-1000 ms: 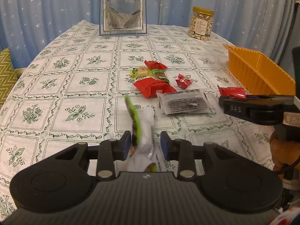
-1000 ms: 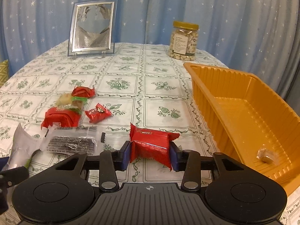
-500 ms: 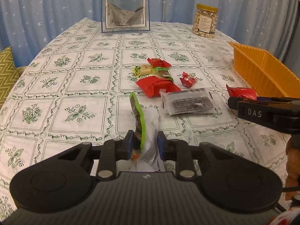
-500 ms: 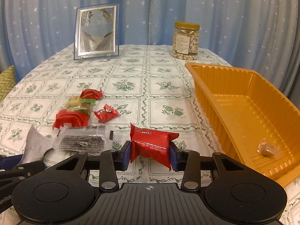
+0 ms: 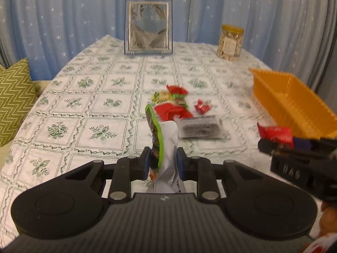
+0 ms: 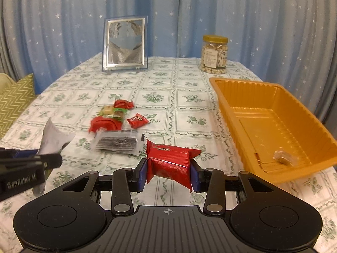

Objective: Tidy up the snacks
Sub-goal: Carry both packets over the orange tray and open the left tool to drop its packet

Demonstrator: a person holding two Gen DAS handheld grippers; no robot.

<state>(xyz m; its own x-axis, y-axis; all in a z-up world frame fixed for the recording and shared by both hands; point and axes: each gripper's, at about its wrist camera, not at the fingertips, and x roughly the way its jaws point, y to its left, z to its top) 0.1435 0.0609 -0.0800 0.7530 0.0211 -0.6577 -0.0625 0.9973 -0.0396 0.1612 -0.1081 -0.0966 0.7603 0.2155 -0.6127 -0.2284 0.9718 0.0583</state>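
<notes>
1. Left gripper (image 5: 163, 162) is clamped tight on a silver pouch with a green edge (image 5: 166, 147), which stands upright and crumpled between the blue pads, clear of the worktop (image 5: 88, 113)
2. Right gripper (image 6: 168, 174) is squeezing a red snack packet (image 6: 169, 163), glossy and pillow-shaped with crimped ends, gold print on top, also held above the cloth
3. Just beyond the right gripper lies a clear packet of dark snacks (image 6: 118, 142) flat on the worktop, and behind it a small cluster: a big red wrapper (image 6: 105, 124), a small red sweet (image 6: 137, 120), a yellow-and-green one (image 6: 112, 111) and another red wrapper (image 6: 123, 104)
4. Off to the right sits the orange tray (image 6: 229, 105), with one small wrapped piece (image 6: 283, 157) in its near corner
5. At the back, a silver picture frame (image 6: 125, 44) and a jar of nuts (image 6: 214, 54) stand before the blue starry curtain (image 6: 273, 21)
6. Against a second ago: both packets have come up off the cloth, the pouch was only loosely between the left pads then and is pinched now, and the red packet sits nearer the tray; the pile on the worktop has not budged
</notes>
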